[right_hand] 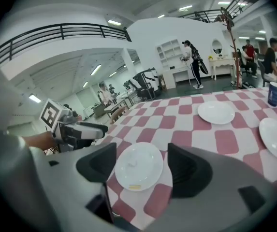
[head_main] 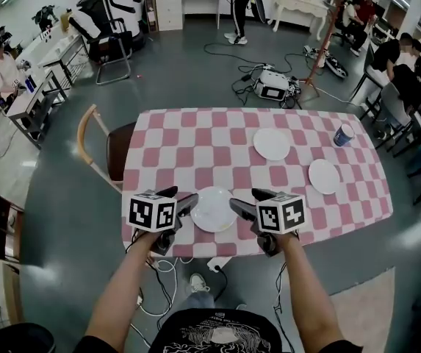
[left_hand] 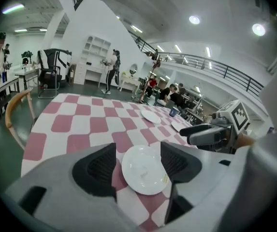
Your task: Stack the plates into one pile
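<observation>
Here, both tongs hover at the near edge of the bench point(head_main: 195, 142), and their bodies hide part of that edge in the head view. The left tongs point(head_main: 186, 203) and the right tongs point(head_main: 238, 203) each have their jaws spread wide and grip nothing. Each gripper view frames the near plate point(head_main: 213, 209) between its jaws. This plate lies flat on the checked cloth, flanked by the two tongs, and a small yellow mark point(right_hand: 135, 186) sits on its rim. Farther out, a second plate point(head_main: 272, 143) and a third plate point(head_main: 323, 176) lie well apart. A blue cup point(head_main: 343, 134) stands near the far right edge; its interior cannot be made out.
</observation>
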Demonstrator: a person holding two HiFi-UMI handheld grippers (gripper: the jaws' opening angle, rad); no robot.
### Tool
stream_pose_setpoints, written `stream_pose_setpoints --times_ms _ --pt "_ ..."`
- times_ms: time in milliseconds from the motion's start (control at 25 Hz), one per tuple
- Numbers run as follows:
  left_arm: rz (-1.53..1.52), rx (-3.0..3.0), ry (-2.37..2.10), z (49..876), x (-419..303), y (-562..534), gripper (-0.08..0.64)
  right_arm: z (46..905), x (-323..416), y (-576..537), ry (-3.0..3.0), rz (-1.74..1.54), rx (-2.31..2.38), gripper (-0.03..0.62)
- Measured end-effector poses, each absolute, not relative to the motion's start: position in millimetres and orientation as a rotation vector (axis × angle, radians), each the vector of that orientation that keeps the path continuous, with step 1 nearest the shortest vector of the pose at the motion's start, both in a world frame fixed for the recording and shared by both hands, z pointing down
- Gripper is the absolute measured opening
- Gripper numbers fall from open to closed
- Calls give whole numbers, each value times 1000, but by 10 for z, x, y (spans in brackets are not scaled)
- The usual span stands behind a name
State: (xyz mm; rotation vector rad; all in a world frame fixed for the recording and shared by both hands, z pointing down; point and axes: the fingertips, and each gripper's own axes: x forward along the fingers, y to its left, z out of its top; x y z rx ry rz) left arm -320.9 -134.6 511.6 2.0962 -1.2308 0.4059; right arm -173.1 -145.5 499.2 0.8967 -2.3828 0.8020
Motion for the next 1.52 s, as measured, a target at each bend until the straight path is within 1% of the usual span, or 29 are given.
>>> stream_pose_setpoints --times_ms 280,360,760,880,960,1000,1320,1440,1520 --pt "485 2024 -1033 5495 -3157 -1365 293 5441 -1704 -1419 -2270 1059 913 316" --pt "495 1990 -989 5614 -3161 -1372 282 5583 -1695 -1393 -2236 1110 911 314" --pt "534 1868 -825 6054 -3122 -1348 276 6026 -1704 -1273 -2098 1341 867 302" --pt "522 1830 -795 6134 -3087 -1357 242 6107 -1737 -1251 -2069 1364 859 291" --pt "526 1818 -780 6173 -3059 -1356 235 6127 -1755 -1243 -2056 1367 860 285" --pt "529 1817 -776 6182 -3052 -1363 217 6126 -1771 -1243 -2054 1380 859 283" --pt "520 1801 -763 6205 -3004 -1410 167 6171 -1798 -1276 -2001 1513 914 205" --pt "544 1804 -759 6233 -2987 -1397 133 6199 -1776 -1275 -1980 1501 940 175" --pt "554 1803 -765 6252 -3013 -1410 100 6223 -1748 -1284 -1962 1480 963 136"
